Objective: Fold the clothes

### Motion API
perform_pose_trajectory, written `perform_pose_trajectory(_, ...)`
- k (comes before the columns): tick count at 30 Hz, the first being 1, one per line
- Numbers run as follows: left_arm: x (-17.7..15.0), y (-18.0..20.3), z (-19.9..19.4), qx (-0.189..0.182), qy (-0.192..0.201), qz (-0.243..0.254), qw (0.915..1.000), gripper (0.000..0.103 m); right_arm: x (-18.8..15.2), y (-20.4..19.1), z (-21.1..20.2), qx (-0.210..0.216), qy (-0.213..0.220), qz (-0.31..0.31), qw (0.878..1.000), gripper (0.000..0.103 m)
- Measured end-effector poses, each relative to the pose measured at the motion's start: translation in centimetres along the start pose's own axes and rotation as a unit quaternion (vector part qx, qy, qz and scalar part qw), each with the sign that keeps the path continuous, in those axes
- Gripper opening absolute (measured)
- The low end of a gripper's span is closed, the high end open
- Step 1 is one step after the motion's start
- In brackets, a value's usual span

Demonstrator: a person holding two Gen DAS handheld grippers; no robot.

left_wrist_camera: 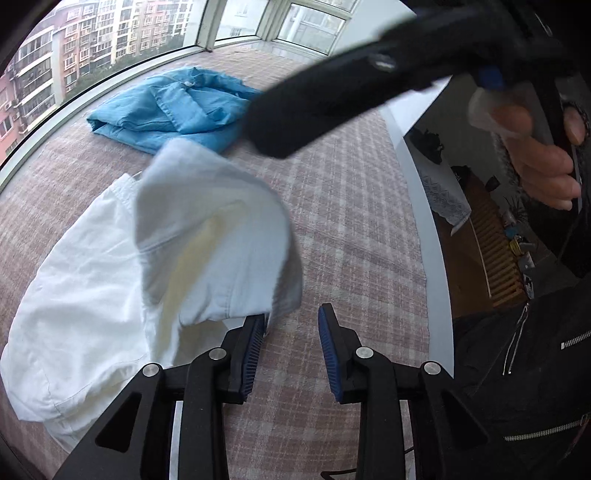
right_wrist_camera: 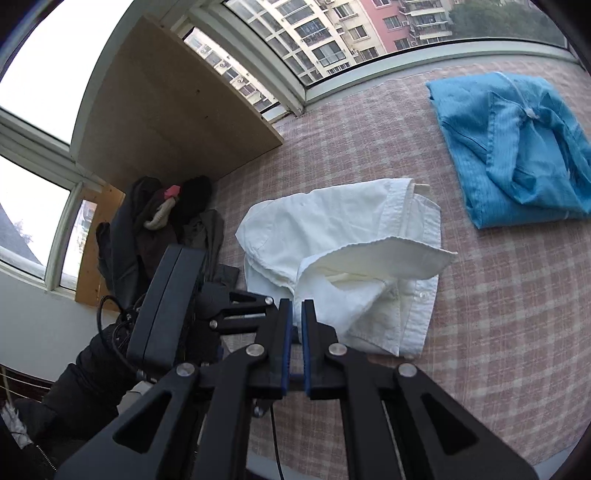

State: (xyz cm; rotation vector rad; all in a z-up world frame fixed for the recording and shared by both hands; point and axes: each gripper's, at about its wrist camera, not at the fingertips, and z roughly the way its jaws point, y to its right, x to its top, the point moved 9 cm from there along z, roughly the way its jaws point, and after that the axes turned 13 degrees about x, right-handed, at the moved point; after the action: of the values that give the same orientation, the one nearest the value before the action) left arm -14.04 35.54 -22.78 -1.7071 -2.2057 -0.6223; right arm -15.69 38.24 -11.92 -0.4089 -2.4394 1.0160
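The crumpled white cotton shirt (right_wrist_camera: 343, 258) lay partly folded on the pink-and-cream checked cloth (right_wrist_camera: 498, 295) that covered the table, with one flap (left_wrist_camera: 214, 229) of it standing raised above the rest. My left gripper (left_wrist_camera: 291, 343) stood just beside the near edge of the shirt, its blue-padded jaws apart with bare checked cloth between them; the left pad sat against the shirt's hem, and nothing was gripped. My right gripper (right_wrist_camera: 297, 332) hung above the near edge of the shirt, its jaws drawn to a narrow slit with no cloth between them. A folded blue garment (right_wrist_camera: 517, 147) lay well apart, near the window (right_wrist_camera: 332, 33). A heap of dark clothes (right_wrist_camera: 159, 229) lay at the far left edge.
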Motion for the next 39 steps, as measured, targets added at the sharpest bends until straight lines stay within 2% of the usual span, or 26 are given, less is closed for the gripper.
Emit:
perform_pose_trajectory(1, 0.1, -0.4, 0.0, 0.002, 0.000, -0.009, 1.0000, 0.027, -0.7, 0.6, -1.0, 0.001, 0.016, 0.002, 1.000, 0.027)
perform_pose_trajectory(2, 0.2, -0.8, 0.0, 0.004, 0.001, -0.015, 0.9999, 0.027, -1.4, 1.5, -1.7, -0.009, 0.027, -0.001, 1.000, 0.032)
perform_pose_trajectory(3, 0.2, -1.0, 0.0, 0.007, 0.001, -0.018, 0.9998, 0.027, -2.3, 2.9, -1.9, -0.039, 0.028, -0.007, 0.999, 0.035)
perform_pose_trajectory(4, 0.3, -1.1, 0.0, 0.011, 0.000, -0.016, 0.9998, 0.027, -3.3, 4.6, -1.5, -0.076, 0.018, -0.007, 0.997, 0.035)
perform_pose_trajectory(6, 0.4, -1.2, 0.1, 0.017, -0.002, -0.013, 0.9998, 0.027, -5.2, 7.3, 0.0, -0.123, -0.009, 0.000, 0.992, 0.035)
perform_pose_trajectory(10, 0.6, -1.0, 0.2, 0.023, -0.007, -0.011, 0.9997, 0.027, -6.0, 8.6, 3.6, -0.140, -0.030, -0.034, 0.989, 0.034)
perform_pose_trajectory(14, 0.5, -1.1, 0.3, 0.026, -0.012, -0.010, 0.9995, 0.027, -6.4, 8.9, 6.0, -0.153, -0.066, -0.053, 0.985, 0.034)
perform_pose_trajectory(18, 0.4, -0.9, 0.5, 0.029, -0.015, -0.004, 0.9995, 0.027, -6.8, 10.1, 7.1, -0.160, -0.087, -0.025, 0.983, 0.032)
perform_pose_trajectory(24, 0.2, -0.9, 1.0, 0.038, -0.022, 0.009, 0.9990, 0.027, -6.3, 10.6, 7.8, -0.142, -0.091, -0.002, 0.986, 0.003)
perform_pose_trajectory(28, 0.1, -1.0, 1.1, 0.048, -0.026, 0.018, 0.9983, 0.027, -6.1, 9.7, 7.5, -0.148, -0.096, -0.026, 0.984, 0.003)
perform_pose_trajectory(31, -0.1, -1.0, 1.1, 0.058, -0.028, 0.027, 0.9975, 0.027, -5.6, 8.8, 6.3, -0.144, -0.084, -0.034, 0.985, 0.002)
perform_pose_trajectory(36, -0.3, -1.2, 1.5, 0.074, -0.036, 0.028, 0.9962, 0.027, -4.2, 9.1, 3.6, -0.151, -0.060, -0.028, 0.986, 0.001)
perform_pose_trajectory(39, -0.5, -0.8, 1.7, 0.065, -0.039, 0.028, 0.9967, 0.027, -3.9, 10.1, 2.7, -0.136, -0.054, -0.005, 0.989, 0.001)
